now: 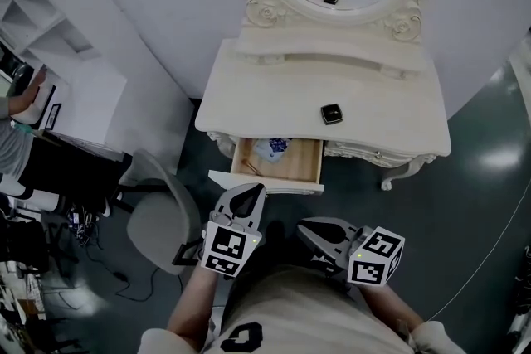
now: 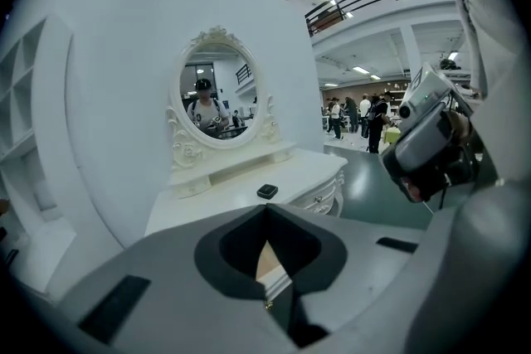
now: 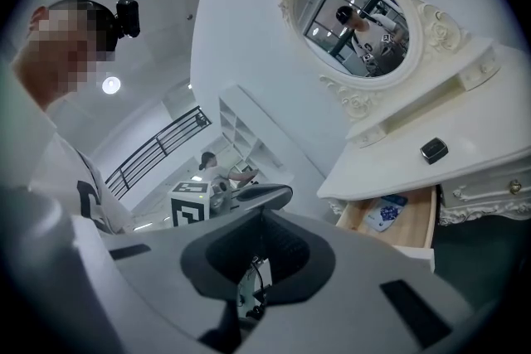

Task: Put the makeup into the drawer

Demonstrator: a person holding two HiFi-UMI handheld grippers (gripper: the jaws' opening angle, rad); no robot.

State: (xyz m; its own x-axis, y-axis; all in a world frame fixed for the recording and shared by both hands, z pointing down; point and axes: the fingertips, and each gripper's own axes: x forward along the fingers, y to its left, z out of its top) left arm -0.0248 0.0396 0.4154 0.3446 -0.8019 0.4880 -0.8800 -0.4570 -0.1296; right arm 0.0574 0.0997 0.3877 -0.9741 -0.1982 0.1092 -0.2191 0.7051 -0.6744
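Here the left gripper and right gripper hang back, fingers pinched together, empty; wooden drawer gapes ready; small black square compact waits atop white carved bench.

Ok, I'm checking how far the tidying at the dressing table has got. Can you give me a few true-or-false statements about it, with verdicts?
1. The wooden drawer of the white dressing table stands open. True.
2. The small black square case lies inside the drawer. False: it lies on the tabletop, above the drawer.
3. A blue-and-white packet lies in the drawer. True.
4. The left hand-held gripper holds the case. False: its jaws are shut on nothing, in front of the drawer.
5. The right hand-held gripper is open. False: it is shut and empty.
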